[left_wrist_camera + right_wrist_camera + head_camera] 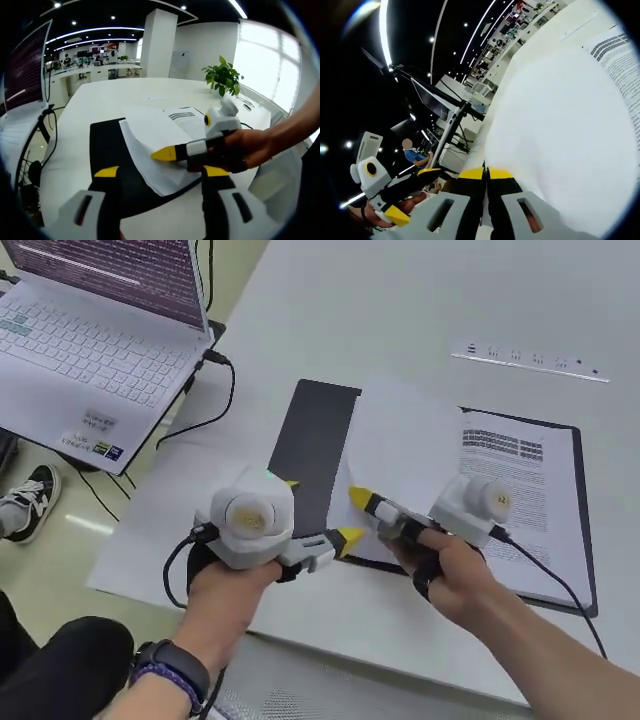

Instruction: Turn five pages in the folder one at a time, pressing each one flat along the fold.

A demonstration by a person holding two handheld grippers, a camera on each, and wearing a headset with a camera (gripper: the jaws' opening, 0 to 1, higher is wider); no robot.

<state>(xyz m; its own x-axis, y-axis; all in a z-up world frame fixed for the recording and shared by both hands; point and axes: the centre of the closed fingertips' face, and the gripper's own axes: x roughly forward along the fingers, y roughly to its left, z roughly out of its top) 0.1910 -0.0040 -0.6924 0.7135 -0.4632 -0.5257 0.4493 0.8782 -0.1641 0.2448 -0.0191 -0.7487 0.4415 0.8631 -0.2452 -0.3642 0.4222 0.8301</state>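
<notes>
My right gripper (pixel 360 498) is pinched shut on the near edge of the page (pixel 400 440). The page stands lifted over the middle of the folder (pixel 315 440), bowed between the folder's black left half and the printed sheet (pixel 530 480) on its right. My left gripper (pixel 321 510) hangs over the black half's near end, jaws spread, holding nothing. The fold (pixel 350 415) runs away from me, and the page's long axis lies along it. I judge the page must swing left across the fold. My left gripper is nearer to press it.
</notes>
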